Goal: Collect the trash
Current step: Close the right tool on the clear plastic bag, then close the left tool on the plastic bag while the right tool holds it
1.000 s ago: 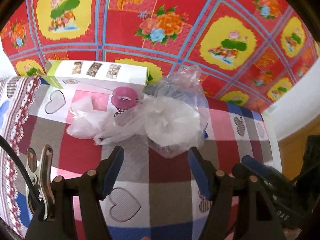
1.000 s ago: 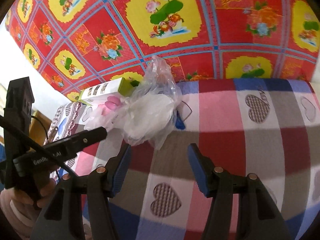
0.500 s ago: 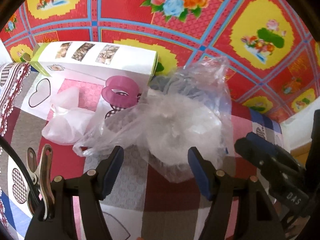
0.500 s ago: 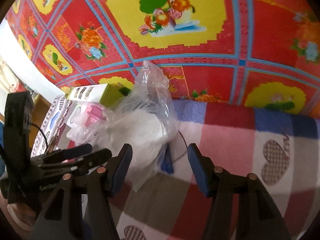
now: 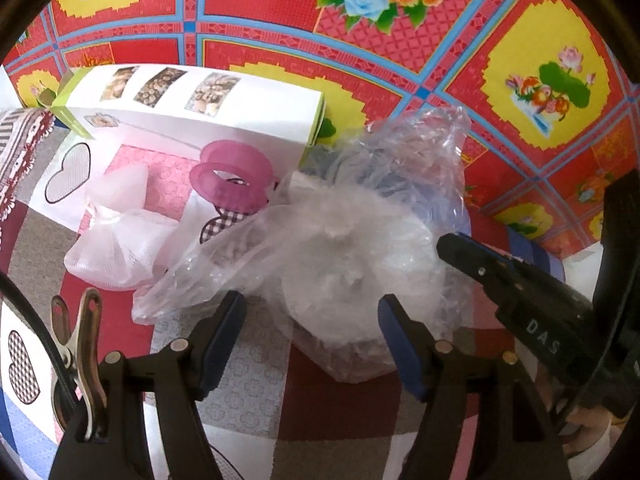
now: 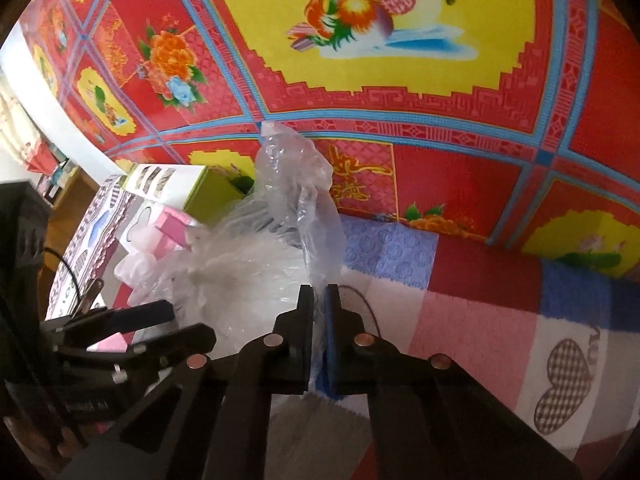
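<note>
Crumpled clear plastic bag point(image 5: 340, 248) on checked heart-print surface point(image 5: 256, 392), beside white box point(image 5: 192, 120) and pink ring point(image 5: 232, 176), right gripper point(image 6: 319, 316) fingers pinched on bag edge, left gripper point(image 5: 308, 336) fingers wide and opening, astride bag without pressing.

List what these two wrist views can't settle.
- Contents of the clear plastic bag: crumpled film blurs them, both views.
- White box text: too small, left view.
- Pink ring: its lower edge is covered by the bag.
- Left tool tips: partly behind the bag, right view.
</note>
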A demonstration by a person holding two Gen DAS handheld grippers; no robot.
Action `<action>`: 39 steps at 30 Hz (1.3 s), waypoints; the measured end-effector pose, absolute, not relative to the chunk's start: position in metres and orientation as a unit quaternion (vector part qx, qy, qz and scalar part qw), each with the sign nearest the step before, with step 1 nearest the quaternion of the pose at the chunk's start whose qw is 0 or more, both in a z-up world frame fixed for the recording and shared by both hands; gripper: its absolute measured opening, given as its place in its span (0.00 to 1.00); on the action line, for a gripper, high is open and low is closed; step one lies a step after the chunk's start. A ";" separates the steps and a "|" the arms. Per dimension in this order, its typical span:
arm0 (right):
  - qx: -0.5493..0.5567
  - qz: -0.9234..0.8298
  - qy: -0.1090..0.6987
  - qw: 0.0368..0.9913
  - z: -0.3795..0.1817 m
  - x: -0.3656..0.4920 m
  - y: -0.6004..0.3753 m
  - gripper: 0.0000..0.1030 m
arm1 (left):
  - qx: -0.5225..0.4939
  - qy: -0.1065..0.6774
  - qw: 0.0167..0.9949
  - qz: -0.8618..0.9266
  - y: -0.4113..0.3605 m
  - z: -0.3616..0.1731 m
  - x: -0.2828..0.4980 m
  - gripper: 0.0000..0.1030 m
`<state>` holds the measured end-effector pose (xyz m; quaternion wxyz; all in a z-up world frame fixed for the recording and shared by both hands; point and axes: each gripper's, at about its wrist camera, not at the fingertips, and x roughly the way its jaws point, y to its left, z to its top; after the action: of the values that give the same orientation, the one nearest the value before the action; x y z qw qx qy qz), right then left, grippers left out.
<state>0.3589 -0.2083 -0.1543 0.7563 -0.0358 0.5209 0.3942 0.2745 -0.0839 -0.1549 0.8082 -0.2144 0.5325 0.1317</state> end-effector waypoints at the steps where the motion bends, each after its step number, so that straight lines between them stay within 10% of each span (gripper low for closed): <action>1: -0.035 0.396 0.521 0.755 -0.153 0.355 -0.209 0.05 | -0.225 0.534 0.805 0.126 -0.079 -0.153 0.272 0.72; 39: -0.004 0.380 0.560 0.736 -0.160 0.302 -0.248 0.20 | -0.138 0.557 0.816 0.073 -0.114 -0.162 0.257 0.81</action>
<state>0.3019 -0.2482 -0.1600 0.7360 -0.0041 0.5603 0.3799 0.2574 -0.1136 -0.1615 0.8158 -0.1377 0.5569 0.0732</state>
